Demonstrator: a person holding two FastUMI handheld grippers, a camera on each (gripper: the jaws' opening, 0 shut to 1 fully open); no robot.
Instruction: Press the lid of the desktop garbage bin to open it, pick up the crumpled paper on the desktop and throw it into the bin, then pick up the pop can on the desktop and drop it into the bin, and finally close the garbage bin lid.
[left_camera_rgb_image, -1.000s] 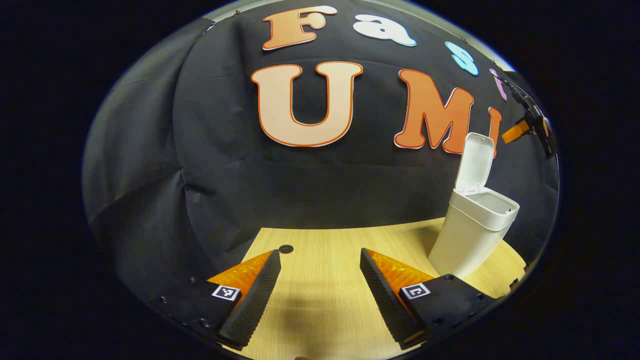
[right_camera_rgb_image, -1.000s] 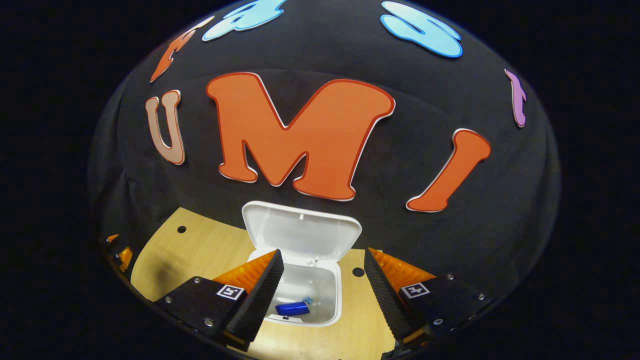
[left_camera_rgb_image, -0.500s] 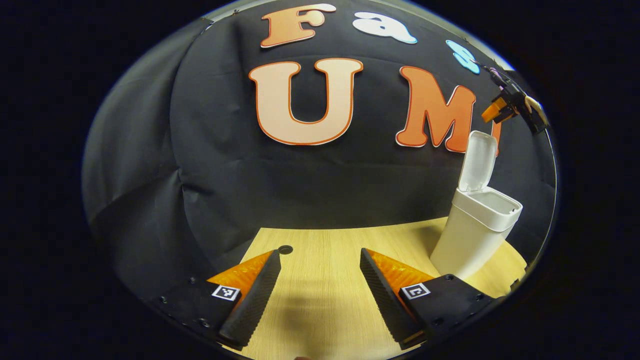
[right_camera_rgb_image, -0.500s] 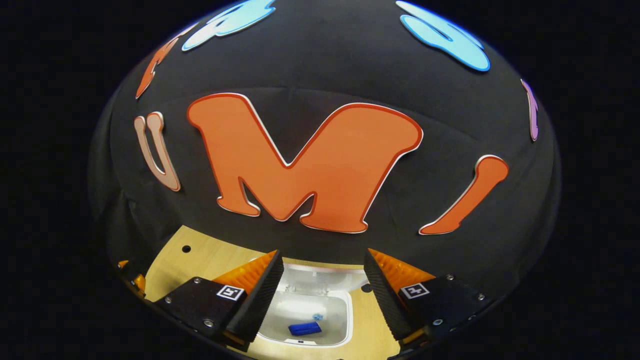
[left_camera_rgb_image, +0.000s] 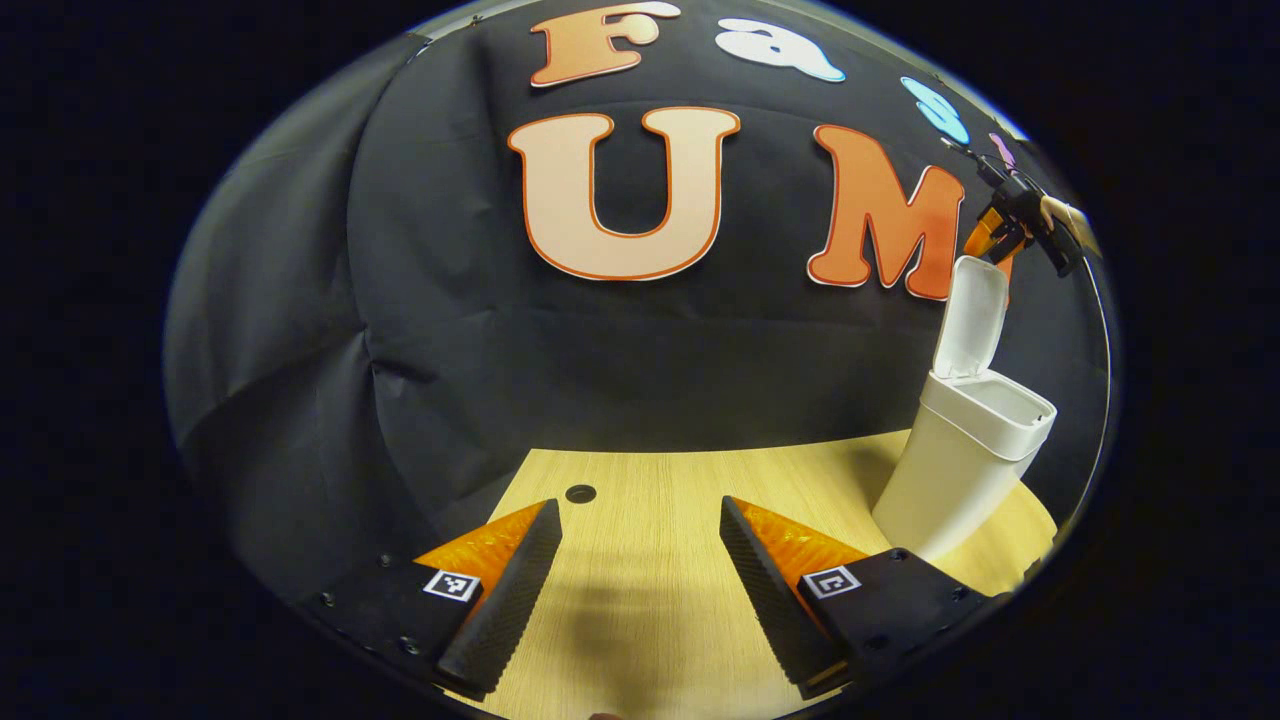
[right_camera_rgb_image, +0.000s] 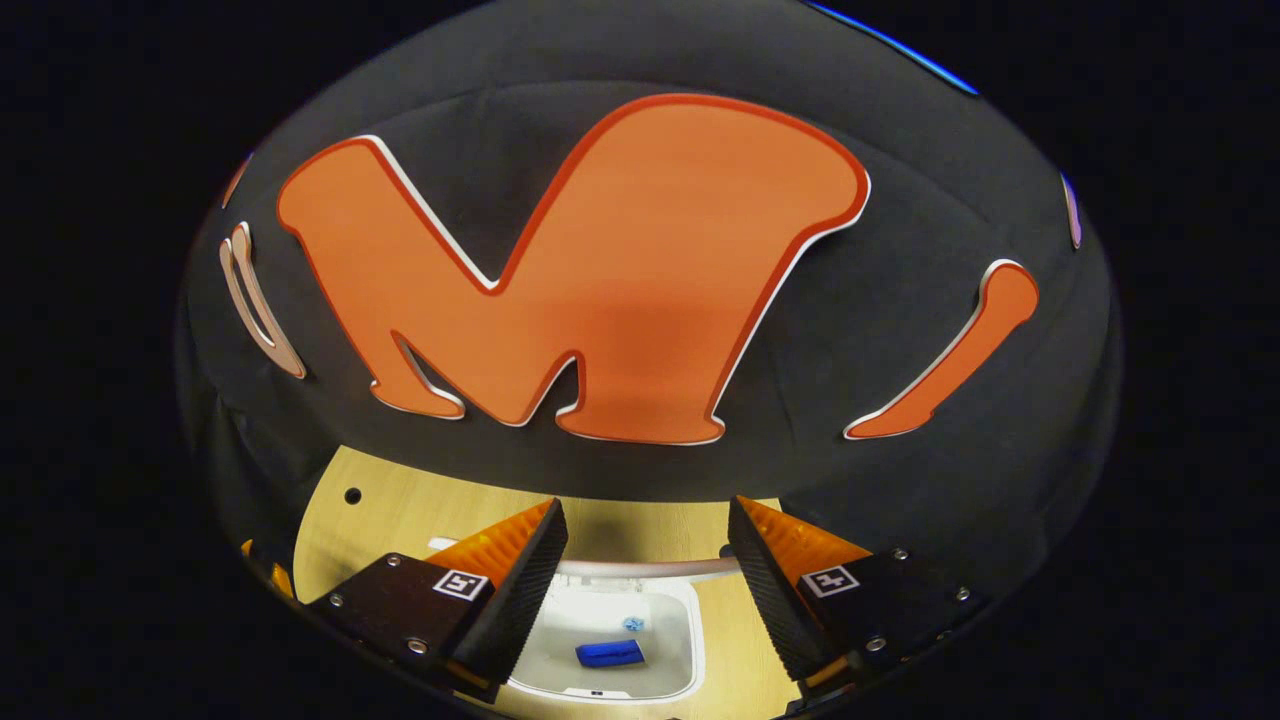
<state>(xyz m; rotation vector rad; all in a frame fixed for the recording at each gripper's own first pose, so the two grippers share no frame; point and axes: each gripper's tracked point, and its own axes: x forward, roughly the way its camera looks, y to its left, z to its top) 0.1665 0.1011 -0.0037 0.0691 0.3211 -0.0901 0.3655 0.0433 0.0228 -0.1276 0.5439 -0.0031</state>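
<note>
The white desktop bin (left_camera_rgb_image: 960, 470) stands at the table's right side with its lid (left_camera_rgb_image: 975, 320) upright. Just above the lid's top edge, by the wall, hovers my right gripper (left_camera_rgb_image: 1005, 228), held by a hand. Seen from above in the right gripper view, the bin (right_camera_rgb_image: 540, 670) holds a blue pop can (right_camera_rgb_image: 610, 654) and a small pale scrap (right_camera_rgb_image: 632, 624). The lid (right_camera_rgb_image: 650, 568) appears edge-on, right under the open right gripper (right_camera_rgb_image: 645, 590). Nothing is between the fingers of my left gripper (left_camera_rgb_image: 640, 590), which stands open low over bare table to the bin's left.
The wooden table (left_camera_rgb_image: 650, 500) has a small round hole (left_camera_rgb_image: 580, 493) near its back left. The black cloth wall rises directly behind the table and close in front of the right gripper. The left gripper (right_camera_rgb_image: 262, 565) peeks in at the lower left of the right gripper view.
My right gripper moved forward toward the wall, over the open bin, to the lid's top edge; the lid now looks edge-on. The left gripper barely shifted. The lid stays upright.
</note>
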